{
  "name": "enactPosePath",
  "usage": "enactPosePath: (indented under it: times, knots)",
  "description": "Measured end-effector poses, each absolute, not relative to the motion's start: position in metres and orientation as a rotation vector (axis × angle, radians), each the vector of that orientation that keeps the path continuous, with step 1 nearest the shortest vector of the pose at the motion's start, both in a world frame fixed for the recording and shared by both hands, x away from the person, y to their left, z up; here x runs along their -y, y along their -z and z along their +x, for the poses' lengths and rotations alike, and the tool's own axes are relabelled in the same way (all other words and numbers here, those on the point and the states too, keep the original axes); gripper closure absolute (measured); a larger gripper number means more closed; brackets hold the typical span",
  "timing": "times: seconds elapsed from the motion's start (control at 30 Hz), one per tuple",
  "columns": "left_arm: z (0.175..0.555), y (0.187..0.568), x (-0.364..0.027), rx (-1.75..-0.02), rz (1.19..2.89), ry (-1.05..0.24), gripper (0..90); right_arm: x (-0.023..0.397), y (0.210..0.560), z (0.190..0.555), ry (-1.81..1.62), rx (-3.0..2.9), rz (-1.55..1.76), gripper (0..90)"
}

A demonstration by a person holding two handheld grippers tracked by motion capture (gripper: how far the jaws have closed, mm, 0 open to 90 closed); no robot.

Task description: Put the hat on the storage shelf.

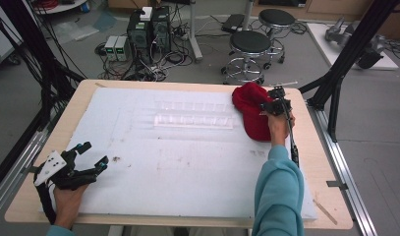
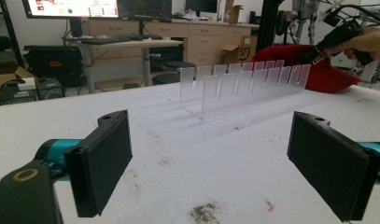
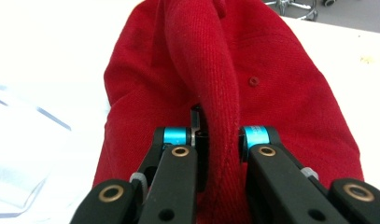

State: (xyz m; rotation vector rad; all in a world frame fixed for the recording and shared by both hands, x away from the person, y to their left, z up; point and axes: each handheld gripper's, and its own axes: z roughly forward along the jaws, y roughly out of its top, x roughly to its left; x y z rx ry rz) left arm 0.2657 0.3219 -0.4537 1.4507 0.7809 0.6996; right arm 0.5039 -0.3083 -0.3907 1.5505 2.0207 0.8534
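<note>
- The right claw (image 1: 275, 102) is clamped tight on a raised fold of the red cap (image 1: 250, 112), which lies at the far right of the white worktop (image 1: 187, 167).
- The left claw (image 1: 92, 156) rests at the near left edge, its jaws spread wide and holding nothing.
- A clear acrylic rack (image 1: 193, 114) stands just left of the cap.

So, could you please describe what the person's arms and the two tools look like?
Both tools are black with teal-blue joints and brass-coloured rivets. The left tool carries a grey three-cornered plate with dark dots and has flat black pads. A black cable trails from the right tool. Both arms wear teal sleeves.
</note>
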Motion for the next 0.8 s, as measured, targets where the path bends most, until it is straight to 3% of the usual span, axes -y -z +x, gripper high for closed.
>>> enactPosePath:
  times: [0.8]
  knots:
    - [0.271, 0.453, -0.325, -0.847, 1.438, -0.655, 14.2, 0.308, 0.336, 0.451, -1.108, -1.923, 1.382, 86.9]
